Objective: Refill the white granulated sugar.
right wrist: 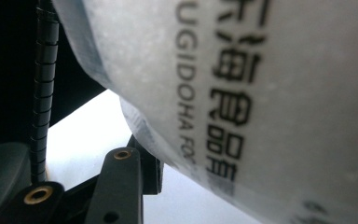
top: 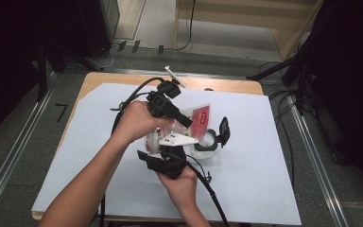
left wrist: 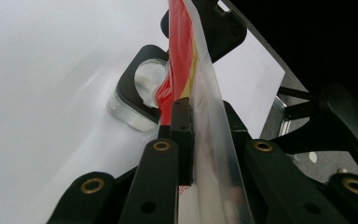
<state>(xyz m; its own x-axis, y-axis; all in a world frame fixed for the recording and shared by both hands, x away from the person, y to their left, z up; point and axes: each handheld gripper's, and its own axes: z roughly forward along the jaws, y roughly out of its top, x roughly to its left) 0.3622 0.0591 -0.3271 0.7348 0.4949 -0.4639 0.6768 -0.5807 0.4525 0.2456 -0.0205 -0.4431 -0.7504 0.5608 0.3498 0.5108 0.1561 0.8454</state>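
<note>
A clear plastic bag (top: 199,118) with a red label and white contents hangs tilted between my two grippers above the table's middle. My left gripper (top: 186,120) comes in from the left, and its jaws are shut on the bag's flat upper edge (left wrist: 205,93). My right gripper (top: 163,144) reaches up from below with the bag's full lower part (right wrist: 270,93) pressed between its jaws. One right jaw's pad (right wrist: 151,163) touches the bag, and the other is hidden behind it. The bag's red end points down over a clear container (top: 207,144) whose black flip lid (top: 224,130) stands open.
A white sheet (top: 264,156) covers most of the wooden table (top: 99,78). Cables trail from both grippers towards the front edge. In the left gripper view the container's black rim (left wrist: 130,84) sits just beyond the bag. Dark stands and floor rails flank the table.
</note>
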